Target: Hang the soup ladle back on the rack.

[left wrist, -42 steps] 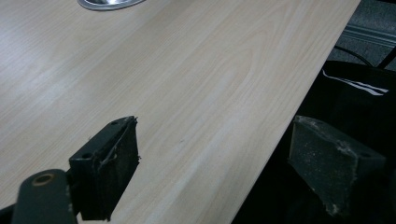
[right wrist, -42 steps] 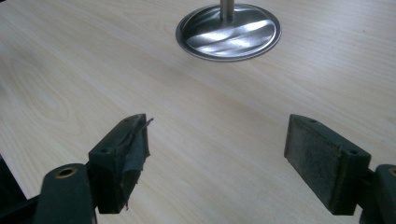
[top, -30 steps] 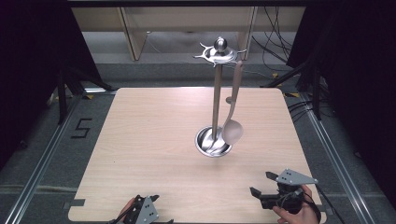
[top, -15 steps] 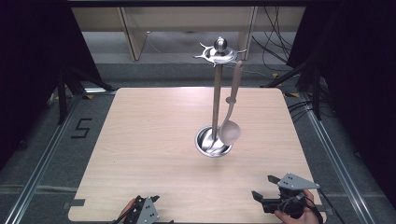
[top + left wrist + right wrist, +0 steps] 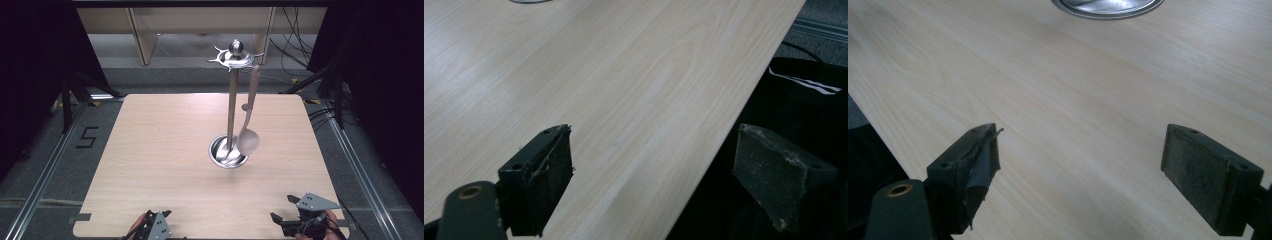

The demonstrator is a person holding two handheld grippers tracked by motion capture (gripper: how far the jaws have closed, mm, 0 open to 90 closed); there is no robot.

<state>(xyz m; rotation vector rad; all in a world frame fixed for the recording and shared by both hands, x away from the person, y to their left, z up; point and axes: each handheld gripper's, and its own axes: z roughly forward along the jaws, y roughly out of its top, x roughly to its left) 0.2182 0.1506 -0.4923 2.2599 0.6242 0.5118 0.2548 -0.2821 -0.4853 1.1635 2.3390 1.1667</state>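
At the centre of the high view, right of middle on the wooden table (image 5: 165,150), a metal utensil stand (image 5: 232,107) rises from its round base, with a pale ladle (image 5: 248,132) hanging from the top ring, its bowl just beside the base. Low in the frame, my left gripper (image 5: 152,227) and right gripper (image 5: 290,210) hover at the near edge, jaws spread wide, gripping nothing.
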